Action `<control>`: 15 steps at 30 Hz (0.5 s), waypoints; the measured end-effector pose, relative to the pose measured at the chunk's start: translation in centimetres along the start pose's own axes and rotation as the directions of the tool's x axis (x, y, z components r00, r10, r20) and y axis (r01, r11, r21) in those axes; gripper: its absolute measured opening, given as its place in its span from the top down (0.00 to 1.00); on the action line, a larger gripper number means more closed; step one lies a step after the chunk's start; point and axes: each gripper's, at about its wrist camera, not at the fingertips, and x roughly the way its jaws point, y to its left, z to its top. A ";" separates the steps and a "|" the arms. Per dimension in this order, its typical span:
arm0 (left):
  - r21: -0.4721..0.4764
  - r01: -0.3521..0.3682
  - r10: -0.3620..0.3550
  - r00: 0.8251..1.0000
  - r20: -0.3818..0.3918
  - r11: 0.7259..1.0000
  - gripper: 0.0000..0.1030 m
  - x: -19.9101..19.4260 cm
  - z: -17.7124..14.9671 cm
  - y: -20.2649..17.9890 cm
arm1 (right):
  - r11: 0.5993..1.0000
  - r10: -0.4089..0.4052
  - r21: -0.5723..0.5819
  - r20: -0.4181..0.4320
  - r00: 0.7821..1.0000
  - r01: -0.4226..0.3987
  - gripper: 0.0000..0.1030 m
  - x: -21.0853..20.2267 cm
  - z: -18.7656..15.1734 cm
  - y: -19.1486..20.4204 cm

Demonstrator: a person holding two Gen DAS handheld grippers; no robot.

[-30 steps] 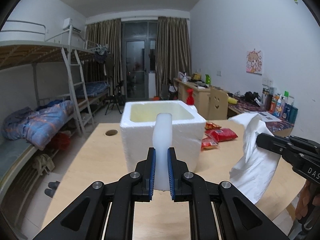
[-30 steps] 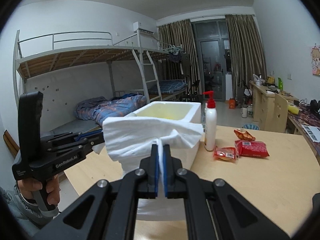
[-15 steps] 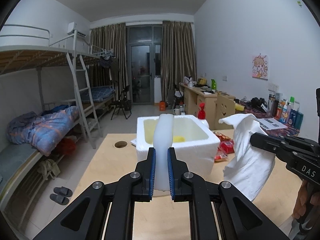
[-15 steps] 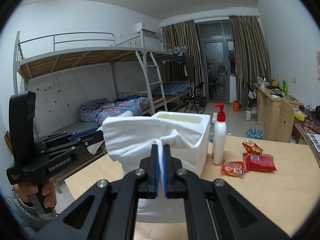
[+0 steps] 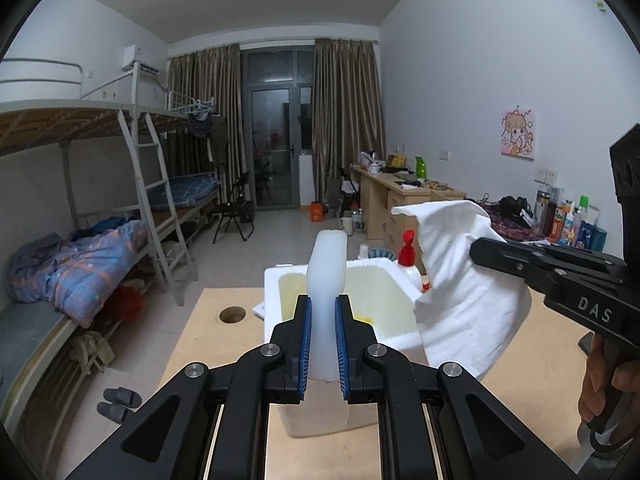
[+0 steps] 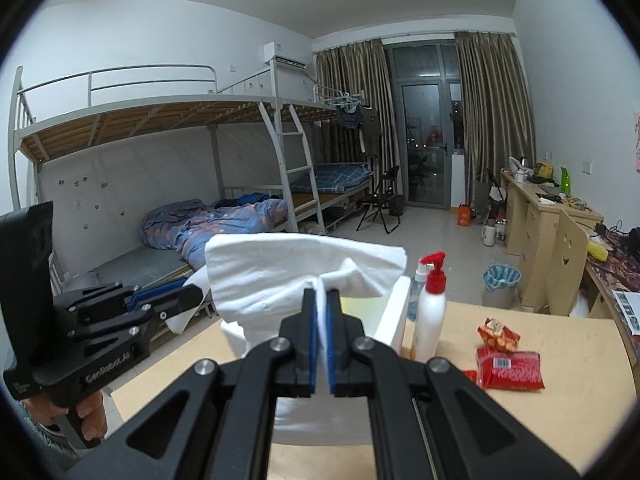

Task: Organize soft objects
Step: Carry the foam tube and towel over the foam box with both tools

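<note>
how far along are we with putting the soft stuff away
Midway, as far as the views show. Done: nothing clearly; only a yellowish patch shows inside the foam box. In hand: the left gripper and right gripper both pinch the white towel, raised above the box. Left: lowering it in and releasing.

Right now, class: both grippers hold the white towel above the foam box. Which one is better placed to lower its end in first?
Probably the left gripper: its end of the towel hangs directly over the foam box; the right gripper is beside it.
</note>
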 end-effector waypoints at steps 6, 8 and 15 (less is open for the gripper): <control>-0.007 0.012 -0.012 1.000 -0.016 1.000 0.88 2.3 1.0 0.3 | 1.000 -0.011 0.007 0.011 1.000 0.011 0.94 1.3 1.6 -0.8; -0.008 0.009 -0.009 1.000 -0.021 1.000 0.88 3.1 1.2 0.5 | 1.000 -0.017 0.004 0.018 1.000 0.017 0.94 1.4 2.0 -1.1; -0.013 0.010 -0.010 0.999 -0.047 1.000 0.88 5.7 1.6 0.4 | 0.999 -0.038 -0.009 0.021 0.999 0.038 0.94 2.8 2.9 -1.6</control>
